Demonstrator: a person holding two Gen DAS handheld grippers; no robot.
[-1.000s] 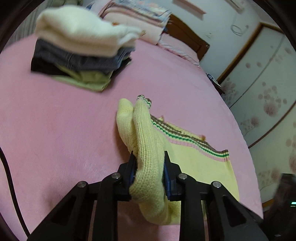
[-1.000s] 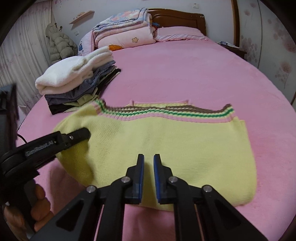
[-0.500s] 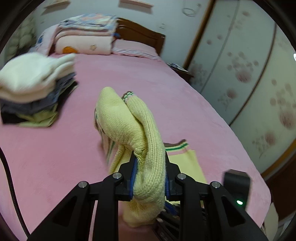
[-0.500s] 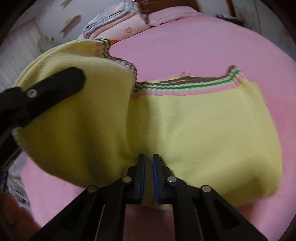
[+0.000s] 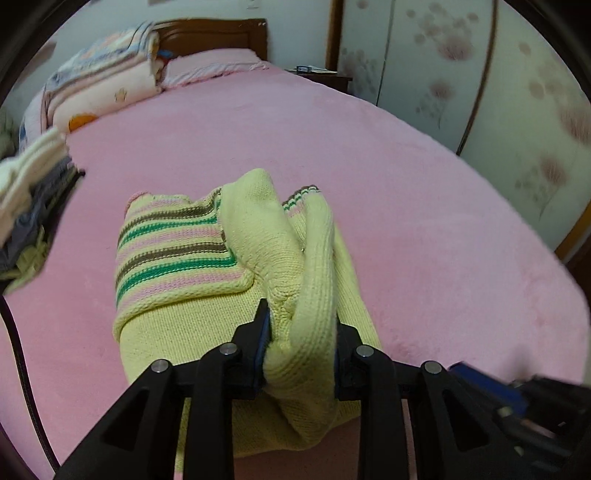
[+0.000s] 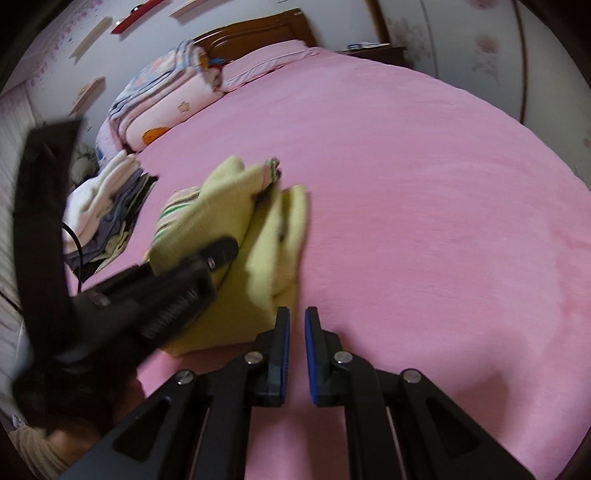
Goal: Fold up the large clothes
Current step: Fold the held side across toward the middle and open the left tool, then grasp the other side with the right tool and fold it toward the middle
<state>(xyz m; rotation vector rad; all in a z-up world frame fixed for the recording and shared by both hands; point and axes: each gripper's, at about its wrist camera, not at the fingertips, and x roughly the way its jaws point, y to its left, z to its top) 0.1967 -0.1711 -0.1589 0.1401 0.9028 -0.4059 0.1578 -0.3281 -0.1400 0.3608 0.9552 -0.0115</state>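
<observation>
Left wrist view: the left gripper (image 5: 300, 332) has a thick bunch of the yellow sweater (image 5: 192, 325) between its jaws, and the knit fills the gap from pad to pad. Its jaws have just been opening a little, yet the fabric still sits pressed between them. The sweater lies folded on the pink bed (image 5: 424, 206), its near part plain yellow, its far left part banded in green, pink and brown stripes (image 5: 173, 240). A fold of it, ending in a striped cuff (image 5: 303, 194), is draped from the jaws over the top of the folded body.

At the left edge stands a stack of folded clothes (image 5: 26, 206), white on top and grey below. Folded quilts (image 5: 103, 85) lie by the dark wooden headboard (image 5: 218, 35), with a pink pillow (image 5: 218, 62) next to them. A wardrobe with a pale flower pattern (image 5: 480, 66) fills the right side.

Right wrist view: the right gripper (image 6: 296, 339) hovers over bare pink bed just right of the sweater's near corner, clenched almost closed with nothing between the blue pads (image 6: 283, 343). The left gripper shows blurred at the left, on the sweater. No brand, label or writing can be read in either view; the blur hides any marking on the tool.
</observation>
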